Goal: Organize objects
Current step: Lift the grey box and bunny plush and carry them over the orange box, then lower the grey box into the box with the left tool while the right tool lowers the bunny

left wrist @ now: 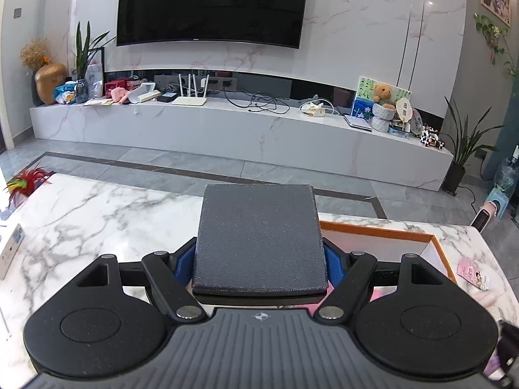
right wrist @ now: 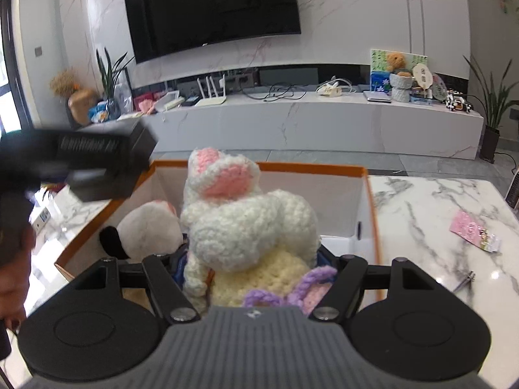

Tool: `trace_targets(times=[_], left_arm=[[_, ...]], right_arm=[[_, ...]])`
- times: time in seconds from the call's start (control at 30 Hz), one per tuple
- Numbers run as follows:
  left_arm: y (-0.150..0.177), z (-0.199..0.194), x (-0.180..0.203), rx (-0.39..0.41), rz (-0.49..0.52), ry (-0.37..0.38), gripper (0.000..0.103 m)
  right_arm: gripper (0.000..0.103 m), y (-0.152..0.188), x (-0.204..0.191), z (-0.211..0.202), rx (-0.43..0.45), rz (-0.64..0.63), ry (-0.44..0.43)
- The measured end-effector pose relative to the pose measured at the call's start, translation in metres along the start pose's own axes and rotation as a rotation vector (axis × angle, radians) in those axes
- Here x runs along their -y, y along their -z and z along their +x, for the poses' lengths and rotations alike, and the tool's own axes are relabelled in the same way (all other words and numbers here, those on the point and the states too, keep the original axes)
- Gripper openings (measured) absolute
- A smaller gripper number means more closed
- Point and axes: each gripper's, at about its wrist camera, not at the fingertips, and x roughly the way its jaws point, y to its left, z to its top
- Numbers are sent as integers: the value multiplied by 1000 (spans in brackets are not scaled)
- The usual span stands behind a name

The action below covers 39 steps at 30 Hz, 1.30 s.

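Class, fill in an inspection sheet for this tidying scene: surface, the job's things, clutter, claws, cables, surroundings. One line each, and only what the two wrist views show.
Surface: white marble table, grey veins.
Job's things: dark flat box held in the left claw; crocheted white bunny held in the right claw over the orange-rimmed box; a panda plush inside it.
Clutter: pink packet, pen, feather toy on the table.
Claws: both closed on their loads.
Cables: black cords tangled on the TV bench; none on the table.
Surroundings: wall TV, router, teddy bear, potted plants, grey tiled floor.
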Motion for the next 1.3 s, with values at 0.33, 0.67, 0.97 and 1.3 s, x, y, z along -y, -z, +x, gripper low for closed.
trace_targets(times=[0.33,0.67,0.97,1.3], left_arm=[[-6,35,13,-70,12,1,88],[-3,67,37,-159,106,-2,88],[7,74,34,-204,60,17,88],[9,83,37,-232,68,11,89]], right_arm=[[72,9,-10,22,-82,-26,24],[72,12,-4,41,-158,-32,30],[72,12,11,48,-107,80,153],[72,17,-9,61,-250,-22,135]])
